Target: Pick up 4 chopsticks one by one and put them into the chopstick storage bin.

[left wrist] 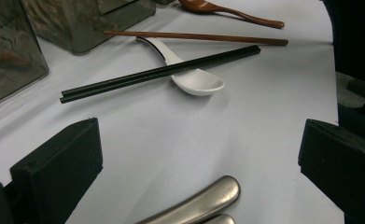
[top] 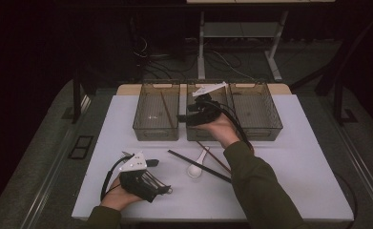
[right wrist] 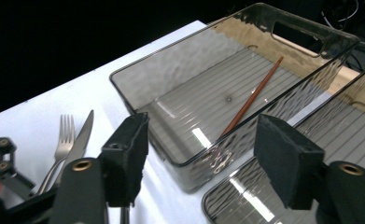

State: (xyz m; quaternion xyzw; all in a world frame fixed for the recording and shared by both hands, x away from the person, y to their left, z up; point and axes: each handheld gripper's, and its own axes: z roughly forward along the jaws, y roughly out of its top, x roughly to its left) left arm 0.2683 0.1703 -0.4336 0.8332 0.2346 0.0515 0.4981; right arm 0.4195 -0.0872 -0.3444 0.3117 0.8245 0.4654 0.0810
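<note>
My left gripper point(top: 162, 188) rests low at the front left of the white table point(top: 294, 162). In the left gripper view my left gripper point(left wrist: 199, 154) stands open, and two metal cutlery handles point(left wrist: 203, 200) lie between the jaws untouched. My right gripper point(top: 181, 117) hovers over the middle bin point(top: 193, 136) and points toward the left bin point(top: 155, 138). Seen from its own camera, my right gripper point(right wrist: 201, 154) is open and empty. One brown chopstick point(right wrist: 252, 97) lies in the left bin point(right wrist: 185, 60).
A pair of black chopsticks point(left wrist: 147, 74) lies across a white spoon point(left wrist: 196, 80) mid-table, with a brown chopstick point(left wrist: 194, 36) and a brown spoon point(left wrist: 227, 13) beyond. A fork point(right wrist: 61, 140) and knife point(right wrist: 82, 140) lie by the left gripper. A third bin point(top: 270, 129) stands at the right.
</note>
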